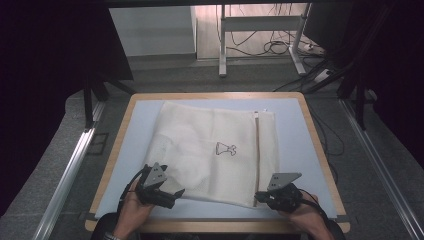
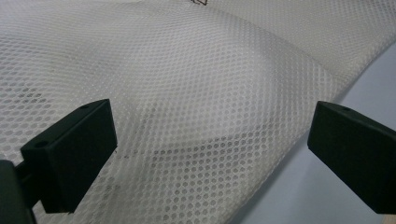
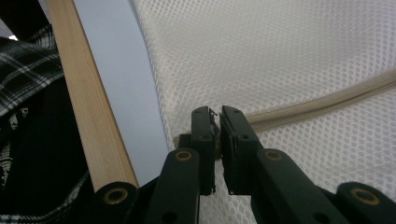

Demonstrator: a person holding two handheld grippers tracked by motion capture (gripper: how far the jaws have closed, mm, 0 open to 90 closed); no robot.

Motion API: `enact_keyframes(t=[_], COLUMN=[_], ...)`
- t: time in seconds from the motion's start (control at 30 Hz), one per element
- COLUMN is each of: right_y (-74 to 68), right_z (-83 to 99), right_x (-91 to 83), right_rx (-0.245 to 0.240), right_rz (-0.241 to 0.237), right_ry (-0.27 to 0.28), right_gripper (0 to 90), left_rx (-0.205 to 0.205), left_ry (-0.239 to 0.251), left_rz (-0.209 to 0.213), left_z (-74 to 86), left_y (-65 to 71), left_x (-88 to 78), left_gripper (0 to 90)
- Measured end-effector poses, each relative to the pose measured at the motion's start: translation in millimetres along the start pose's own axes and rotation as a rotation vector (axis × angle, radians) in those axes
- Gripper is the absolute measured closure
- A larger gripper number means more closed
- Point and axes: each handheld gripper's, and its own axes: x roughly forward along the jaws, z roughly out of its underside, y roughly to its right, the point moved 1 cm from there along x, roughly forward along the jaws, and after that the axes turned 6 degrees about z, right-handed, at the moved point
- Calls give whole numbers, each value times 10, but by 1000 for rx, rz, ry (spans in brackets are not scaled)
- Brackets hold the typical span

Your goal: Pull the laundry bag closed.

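A white mesh laundry bag [image 1: 215, 150] lies flat on the pale blue mat [image 1: 295, 145], with a small black dress mark printed on it. A beige zipper [image 1: 257, 155] runs along its right side toward the near edge. My right gripper [image 1: 261, 196] is at the bag's near right corner. In the right gripper view its jaws [image 3: 218, 116] are shut on the near end of the zipper [image 3: 327, 100]. My left gripper [image 1: 172, 192] is at the bag's near left corner. In the left gripper view it [image 2: 210, 135] stands wide open over the mesh [image 2: 187, 84], gripping nothing.
The mat covers a wooden table [image 1: 320, 150]; its near edge [image 3: 88, 116] runs just behind the right gripper, next to a plaid sleeve [image 3: 23, 65]. Beyond the table lie grey floor, white desk legs [image 1: 222, 45] and loose cables [image 1: 275, 47]. Metal rails [image 1: 70, 170] flank both sides.
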Motion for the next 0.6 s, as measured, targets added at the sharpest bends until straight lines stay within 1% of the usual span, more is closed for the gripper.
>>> enact_keyframes(t=[0.17, 0.23, 0.3, 0.37, 0.5, 0.6], right_y=[-20, -23, -28, -30, -26, -23], right_z=[1, 0, -5, -4, -4, -5], right_x=[23, 23, 24, 27, 27, 26], right_rx=[-22, -25, -27, -26, -21, -19], right_rz=[22, 23, 27, 28, 27, 24], right_ry=[-23, -23, -20, -25, -25, -27], right_gripper=[845, 853, 856, 857, 857, 857], left_rx=[-11, -20, -23, -16, -22, -20], left_ry=[8, 10, 4, -8, 5, -2], left_rz=[17, 33, 44, 54, 94, 116], left_z=[-36, -61, -86, -116, -174, -212], left_y=[8, 19, 40, 73, 117, 146], left_x=[19, 35, 60, 95, 135, 169], left_gripper=[14, 19, 21, 18, 22, 52])
